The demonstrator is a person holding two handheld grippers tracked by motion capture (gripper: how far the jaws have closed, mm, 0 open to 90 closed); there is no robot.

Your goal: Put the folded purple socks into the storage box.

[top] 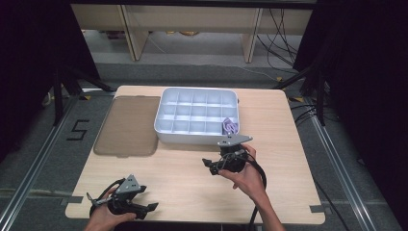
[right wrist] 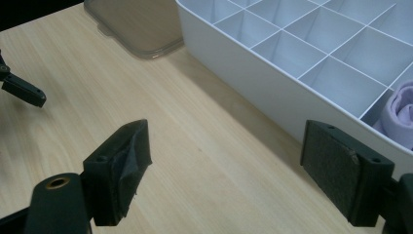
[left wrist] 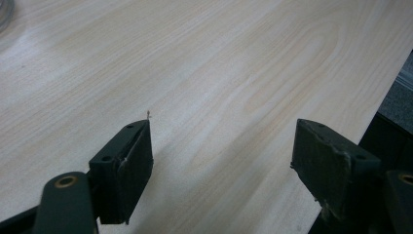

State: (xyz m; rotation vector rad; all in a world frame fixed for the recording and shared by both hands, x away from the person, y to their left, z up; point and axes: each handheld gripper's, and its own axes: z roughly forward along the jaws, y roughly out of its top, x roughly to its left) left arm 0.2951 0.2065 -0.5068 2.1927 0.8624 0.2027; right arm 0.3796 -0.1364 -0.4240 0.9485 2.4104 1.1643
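A smoky lid (top: 127,126) is laid beside the white tray (top: 198,96) (lilac roll (right wrist: 400,112) inside), while the right gripper (right wrist: 224,170) is held wide open, empty, just before it.

This looks like a lab for recording. A wooden table (top: 192,183) stands alone in the middle, with black curtains (top: 365,72) at both sides, cables (top: 284,33) at the upper right and a floor mark "5" (top: 78,130) at the left.
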